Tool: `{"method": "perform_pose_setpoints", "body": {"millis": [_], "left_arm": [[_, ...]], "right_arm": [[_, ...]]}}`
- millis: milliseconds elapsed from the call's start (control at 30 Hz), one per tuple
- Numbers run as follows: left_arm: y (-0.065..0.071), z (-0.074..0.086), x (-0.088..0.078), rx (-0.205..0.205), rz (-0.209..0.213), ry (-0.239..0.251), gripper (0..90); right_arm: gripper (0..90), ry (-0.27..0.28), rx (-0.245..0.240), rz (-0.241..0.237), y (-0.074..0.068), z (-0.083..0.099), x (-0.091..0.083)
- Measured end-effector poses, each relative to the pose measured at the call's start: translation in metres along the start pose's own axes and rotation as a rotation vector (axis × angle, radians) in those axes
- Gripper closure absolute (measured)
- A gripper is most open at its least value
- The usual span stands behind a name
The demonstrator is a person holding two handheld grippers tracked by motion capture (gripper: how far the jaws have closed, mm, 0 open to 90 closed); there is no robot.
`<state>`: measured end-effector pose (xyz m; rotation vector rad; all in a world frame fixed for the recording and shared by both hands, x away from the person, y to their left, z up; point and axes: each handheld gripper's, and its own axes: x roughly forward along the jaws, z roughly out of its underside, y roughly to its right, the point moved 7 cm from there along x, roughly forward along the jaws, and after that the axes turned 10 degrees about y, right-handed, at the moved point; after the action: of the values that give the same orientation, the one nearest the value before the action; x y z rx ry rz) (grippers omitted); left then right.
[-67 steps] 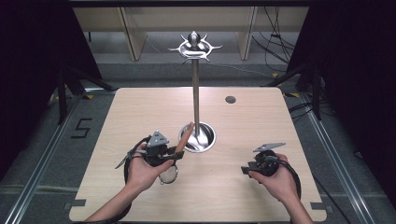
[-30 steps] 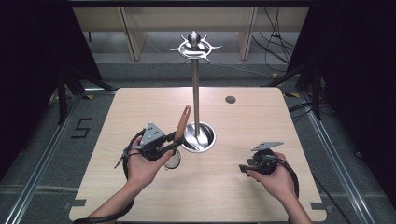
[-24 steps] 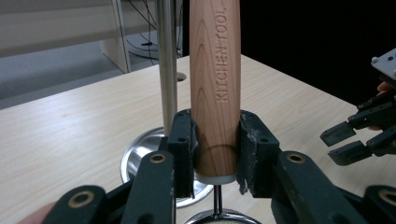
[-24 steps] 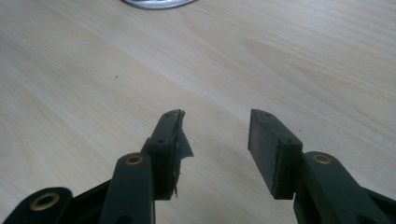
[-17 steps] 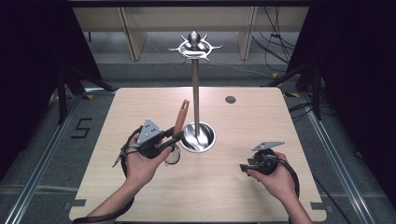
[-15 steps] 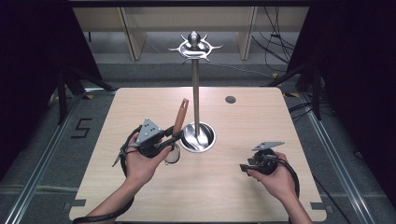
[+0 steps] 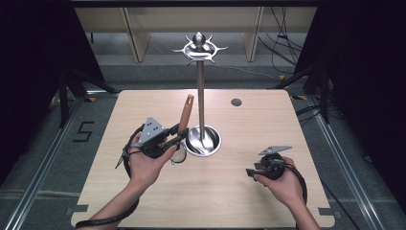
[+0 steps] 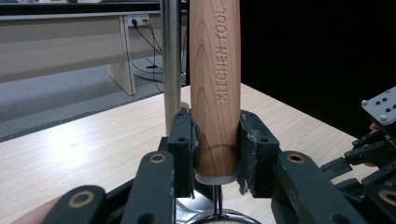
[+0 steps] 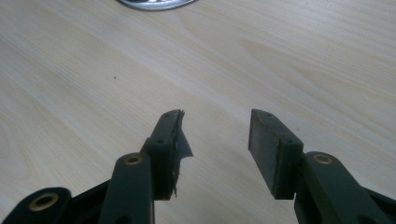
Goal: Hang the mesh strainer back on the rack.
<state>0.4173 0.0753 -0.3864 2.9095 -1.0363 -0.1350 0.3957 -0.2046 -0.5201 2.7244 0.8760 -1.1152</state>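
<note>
A: Wooden-handled utensil (image 7: 186,114) first. Where is it in the high view?

B: It stands nearly upright in the left gripper (image 7: 178,139), its handle leaning slightly toward the far side of the table (image 7: 143,201). It is just left of the steel stand (image 7: 200,86), close to the pole without visibly touching it. Its lower metal end hangs near the rim of the stand's round base (image 7: 204,142).

A: How does that compare with a couple of seconds back?

B: Then the handle lay low and slanted, down beside the base. Since then the left hand (image 7: 146,163) has turned and lifted it, so the handle now rises clear of the table. The right hand (image 7: 282,178) and right gripper (image 7: 250,171) have hardly moved; they stay low at the near right, well apart from the stand.

A: And the left gripper view?

B: The jaws are closed on the handle (image 8: 215,88) near its lower end, both pads pressing the wood. "KITCHEN TOOL" is stamped along it. A pale collar and a thin metal shank come out beneath the jaws. The stand's pole (image 8: 171,65) rises just behind, to the handle's left. The other gripper (image 8: 373,144) shows at the right edge.

A: The right gripper view?

B: The right gripper (image 9: 215,140) has its jaws spread fairly wide with nothing between them, over bare wood. The left pad looks torn. An edge of the steel base (image 9: 154,3) peeks in at the top.
</note>
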Motion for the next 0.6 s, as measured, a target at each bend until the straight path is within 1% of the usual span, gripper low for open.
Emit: {"method": "perform_pose_setpoints", "body": {"millis": [33,100,200,233,267,300,333,367,400,433,533,567,600], "left_arm": [[0.0,0.0,0.0,0.001,-0.001,0.001,68.1],[0.0,-0.001,0.0,0.001,0.0,0.001,68.2],[0.0,-0.002,0.001,-0.002,0.001,0.007,68.1],[0.001,-0.003,0.001,-0.004,0.001,0.013,68.2],[0.001,-0.004,0.001,-0.003,0.002,0.016,68.1],[0.001,-0.005,0.002,-0.007,-0.001,0.019,68.1],[0.002,-0.005,0.002,-0.006,0.0,0.022,68.1],[0.002,-0.006,0.002,-0.005,0.002,0.024,68.1],[0.003,-0.007,0.002,-0.004,0.002,0.026,68.1],[0.003,-0.007,0.002,-0.003,0.0,0.028,68.1],[0.002,-0.01,0.002,-0.004,-0.002,0.035,68.1],[0.002,-0.011,0.002,-0.002,-0.003,0.034,68.1],[0.002,-0.011,0.002,0.001,-0.002,0.034,68.1]], "right_arm": [[55.0,-0.027,0.009,-0.005,0.0,0.0,-0.002],[54.9,-0.032,-0.008,-0.007,0.001,0.0,-0.002],[54.9,-0.025,0.007,-0.008,0.0,0.0,0.0],[54.8,-0.017,-0.017,-0.009,0.001,0.0,0.001],[54.8,-0.021,-0.006,-0.01,0.001,0.0,0.0],[54.8,-0.026,0.016,-0.005,0.0,0.0,-0.001],[54.8,0.002,0.021,-0.01,0.0,-0.001,0.002],[54.7,-0.006,0.01,-0.001,0.001,0.0,0.001],[54.7,-0.009,0.024,-0.005,0.0,0.0,0.0],[54.7,-0.008,0.025,-0.005,0.0,0.0,-0.001],[54.7,-0.001,0.029,-0.002,-0.001,0.0,-0.001],[54.6,0.01,0.032,-0.007,-0.001,-0.001,0.0],[54.6,0.02,0.038,0.001,-0.002,-0.001,0.001]]}}
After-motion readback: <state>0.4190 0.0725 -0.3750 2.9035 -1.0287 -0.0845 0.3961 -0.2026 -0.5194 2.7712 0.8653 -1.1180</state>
